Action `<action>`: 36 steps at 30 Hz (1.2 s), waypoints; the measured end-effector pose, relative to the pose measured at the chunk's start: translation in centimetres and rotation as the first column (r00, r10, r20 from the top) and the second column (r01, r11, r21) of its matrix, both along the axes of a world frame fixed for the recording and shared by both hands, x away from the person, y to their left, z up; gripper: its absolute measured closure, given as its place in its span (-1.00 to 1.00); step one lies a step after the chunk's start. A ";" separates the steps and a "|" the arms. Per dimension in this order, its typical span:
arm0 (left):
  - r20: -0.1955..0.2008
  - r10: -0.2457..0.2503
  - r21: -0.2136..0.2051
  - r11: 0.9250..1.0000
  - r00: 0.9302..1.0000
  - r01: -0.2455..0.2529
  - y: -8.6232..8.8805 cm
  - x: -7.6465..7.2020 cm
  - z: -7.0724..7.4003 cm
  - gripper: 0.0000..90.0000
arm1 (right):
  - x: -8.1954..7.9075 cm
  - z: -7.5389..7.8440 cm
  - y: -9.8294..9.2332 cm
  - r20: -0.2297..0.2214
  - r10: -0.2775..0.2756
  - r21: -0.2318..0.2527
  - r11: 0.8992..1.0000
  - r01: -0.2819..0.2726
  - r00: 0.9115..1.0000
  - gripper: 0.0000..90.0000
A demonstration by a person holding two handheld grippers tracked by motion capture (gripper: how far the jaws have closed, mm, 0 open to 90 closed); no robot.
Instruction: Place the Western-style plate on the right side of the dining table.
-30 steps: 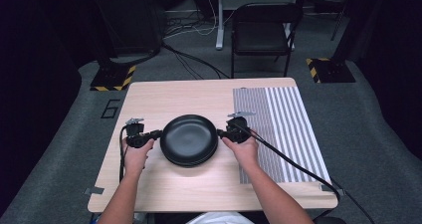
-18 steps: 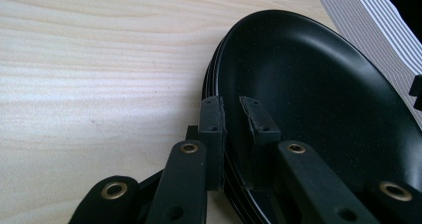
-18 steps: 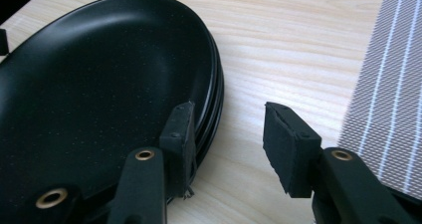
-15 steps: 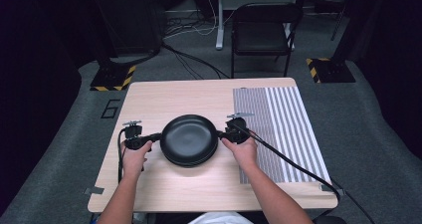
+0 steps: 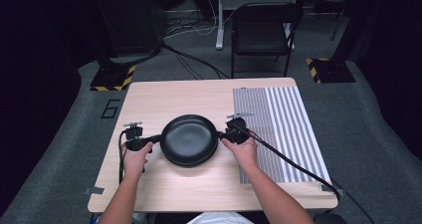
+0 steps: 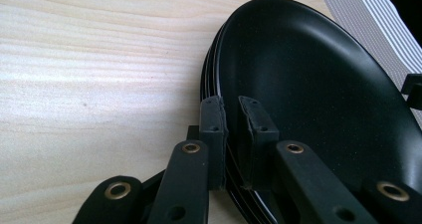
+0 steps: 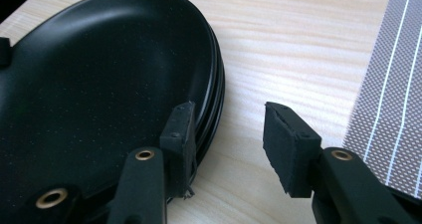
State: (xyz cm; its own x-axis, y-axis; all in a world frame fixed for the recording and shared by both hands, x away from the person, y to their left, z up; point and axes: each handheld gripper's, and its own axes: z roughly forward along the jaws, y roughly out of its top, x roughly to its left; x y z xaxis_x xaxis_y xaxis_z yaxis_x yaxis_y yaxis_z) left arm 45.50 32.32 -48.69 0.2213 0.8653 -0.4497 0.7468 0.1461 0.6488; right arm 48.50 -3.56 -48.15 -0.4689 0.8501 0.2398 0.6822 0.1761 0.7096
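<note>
A stack of black plates (image 5: 189, 140) rests near the middle of a light wooden table (image 5: 164, 97), just left of a grey mat with white stripes (image 5: 283, 124) that covers the table's right part. In the high view the person's left hand (image 5: 133, 158) holds the left gripper (image 5: 149, 140) at the stack's left edge, and the right hand (image 5: 243, 151) holds the right gripper (image 5: 222, 134) at its right edge, so that the plates lie between the two tools. In the left gripper view the stack (image 6: 318, 99) appears as several thin rims one upon another; the left gripper (image 6: 234, 119) has its jaws drawn close together and clamped on the rim of the uppermost plate, one pad (image 6: 214, 122) on the outer side of the rim and the other (image 6: 256, 122) on the plate's inner surface. In the right gripper view the right gripper (image 7: 226, 129) stands with its jaws well apart: one pad (image 7: 180, 129) lies against the rim of the stack (image 7: 99, 84), touching or nearly touching it, while the other pad (image 7: 286, 139) hangs over bare wood, apart from the plates and short of the striped mat (image 7: 393, 94). A dark cable (image 5: 293, 164) trails from the right gripper across the mat toward the table's near right corner. Beyond the table stands a black folding chair (image 5: 262, 35) on grey floor.
</note>
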 end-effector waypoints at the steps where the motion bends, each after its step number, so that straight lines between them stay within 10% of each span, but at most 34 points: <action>1: -0.001 -0.001 -0.015 1.000 1.000 0.001 0.1 0.0 -0.1 0.82 | -0.1 0.0 0.0 0.000 -0.002 -0.003 1.000 0.002 1.000 0.24; 8: 0.001 0.002 -0.019 1.000 1.000 -0.002 0.0 0.1 -0.2 0.82 | 0.2 -0.3 0.0 -0.015 -0.006 -0.015 1.000 0.006 1.000 0.29; 12: -0.001 -0.002 -0.013 1.000 1.000 0.002 -0.2 0.0 -0.1 0.82 | -0.4 0.2 -0.1 0.019 -0.031 0.056 0.998 0.030 0.999 0.26; 23: 0.006 0.005 -0.034 0.999 1.000 -0.005 -0.2 0.1 -0.3 0.83 | 0.2 -0.9 0.4 -0.111 0.021 0.122 0.993 -0.008 0.994 0.35; 36: 0.018 0.013 -0.024 1.000 1.000 -0.013 -0.8 -0.2 -0.4 0.84 | 0.0 -0.7 0.5 -0.147 -0.031 0.148 0.988 0.053 0.989 0.64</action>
